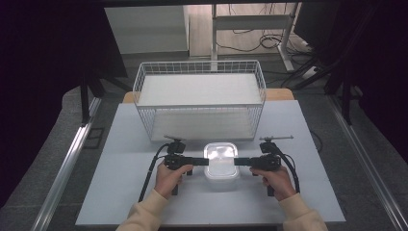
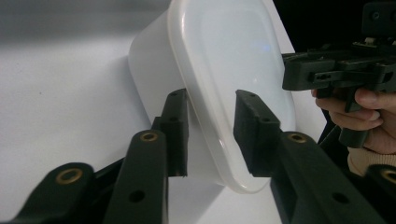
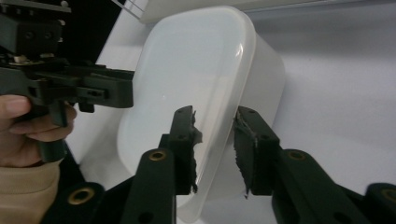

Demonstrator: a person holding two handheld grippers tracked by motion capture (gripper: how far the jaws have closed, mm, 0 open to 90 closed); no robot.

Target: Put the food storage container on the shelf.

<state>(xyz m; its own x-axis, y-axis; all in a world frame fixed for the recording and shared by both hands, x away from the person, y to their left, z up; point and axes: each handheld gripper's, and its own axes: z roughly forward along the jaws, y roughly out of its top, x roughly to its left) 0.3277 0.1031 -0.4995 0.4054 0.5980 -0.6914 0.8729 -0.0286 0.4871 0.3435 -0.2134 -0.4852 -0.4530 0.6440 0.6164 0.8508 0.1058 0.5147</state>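
Your translucent white plastic lidded box (image 1: 221,165) sits on the white desk (image 1: 120,192), just in front of the white wire basket (image 1: 199,98), between your two hands. Left claw (image 1: 206,161) straddles the lid rim at the box's left end, one jaw over the lid, one against the wall; the left gripper view (image 2: 210,135) shows a sliver of gap on the lid side, so spread around the rim, not yet pinching. Right claw (image 1: 237,161) mirrors it at the right end; in the right gripper view (image 3: 215,144) its worn pads bracket the rim edge, and whether they press yet cannot be told. Contents hidden behind the cloudy plastic; judging by looks, it is likely light. Thin walls will probably flex, and the smooth lid looks slippery, so bite on the stiff rim lip, both ends evenly. The basket holds nothing visible.
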